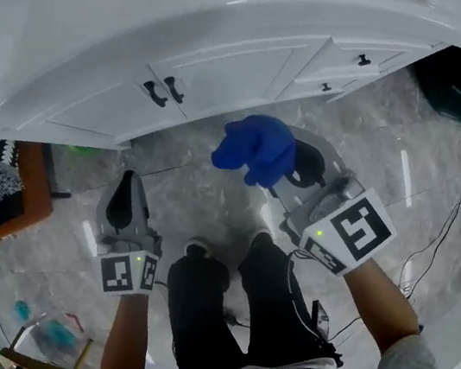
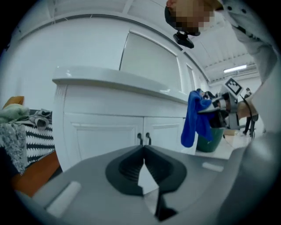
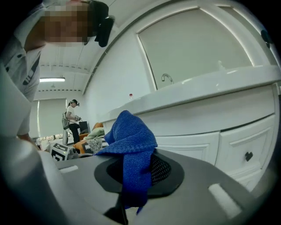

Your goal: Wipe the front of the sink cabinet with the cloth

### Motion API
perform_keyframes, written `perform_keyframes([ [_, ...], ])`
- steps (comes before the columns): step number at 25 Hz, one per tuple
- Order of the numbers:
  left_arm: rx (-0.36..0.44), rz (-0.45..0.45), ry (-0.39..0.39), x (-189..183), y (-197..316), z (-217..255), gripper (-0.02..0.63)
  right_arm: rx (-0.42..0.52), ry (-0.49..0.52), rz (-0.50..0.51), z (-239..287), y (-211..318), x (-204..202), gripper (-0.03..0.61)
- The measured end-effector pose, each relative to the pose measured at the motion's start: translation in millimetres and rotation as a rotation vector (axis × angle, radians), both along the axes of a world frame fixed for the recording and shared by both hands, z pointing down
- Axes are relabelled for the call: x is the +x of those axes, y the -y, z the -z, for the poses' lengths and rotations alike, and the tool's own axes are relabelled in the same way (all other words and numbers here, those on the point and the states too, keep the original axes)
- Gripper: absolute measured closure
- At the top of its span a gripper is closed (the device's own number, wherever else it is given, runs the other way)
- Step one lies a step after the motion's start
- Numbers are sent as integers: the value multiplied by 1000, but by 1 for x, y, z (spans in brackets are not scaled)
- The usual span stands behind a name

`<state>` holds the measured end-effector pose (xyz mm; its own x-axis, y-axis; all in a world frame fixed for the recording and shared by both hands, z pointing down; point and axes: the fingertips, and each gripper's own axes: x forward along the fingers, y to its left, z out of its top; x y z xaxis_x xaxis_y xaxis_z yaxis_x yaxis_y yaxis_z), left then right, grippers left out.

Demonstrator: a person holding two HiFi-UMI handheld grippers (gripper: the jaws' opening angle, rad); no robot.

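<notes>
Blue woven cloth [image 1: 258,147] hangs bunched from the right gripper [image 1: 296,171], whose jaws are clamped on one fold while the rest droops over the pads. It is held in the air near the white sink cabinet [image 1: 231,74], apart from the panelled doors with their black handles [image 1: 165,89]. The left gripper [image 1: 127,199] hovers lower, jaws pressed together and empty.

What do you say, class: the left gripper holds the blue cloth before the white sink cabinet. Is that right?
No: the right gripper holds the blue cloth before the white sink cabinet, as the right gripper view shows; the left gripper is shut, empty.
</notes>
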<state>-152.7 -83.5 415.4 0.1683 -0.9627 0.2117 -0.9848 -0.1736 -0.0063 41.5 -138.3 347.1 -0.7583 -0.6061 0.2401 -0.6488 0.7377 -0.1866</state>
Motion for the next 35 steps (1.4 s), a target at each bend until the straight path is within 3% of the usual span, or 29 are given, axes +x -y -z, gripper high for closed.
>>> perform_keyframes([
  [9, -64, -106, -87, 43, -63, 208, 603, -62, -81, -72, 164, -44, 25, 503],
  [13, -71, -162, -103, 64, -84, 278, 603, -9, -121, -113, 232, -63, 34, 503],
  [17, -58, -172, -99, 75, -93, 336, 603, 52, -100, -150, 297, -76, 43, 503],
  [21, -70, -143, -98, 82, -103, 378, 603, 76, -84, -218, 335, -93, 60, 499],
  [26, -26, -117, -116, 79, -119, 419, 603, 84, -78, -295, 360, -111, 84, 500],
  [35, -9, -114, -107, 80, -133, 424, 603, 91, -21, -347, 375, -118, 102, 500],
])
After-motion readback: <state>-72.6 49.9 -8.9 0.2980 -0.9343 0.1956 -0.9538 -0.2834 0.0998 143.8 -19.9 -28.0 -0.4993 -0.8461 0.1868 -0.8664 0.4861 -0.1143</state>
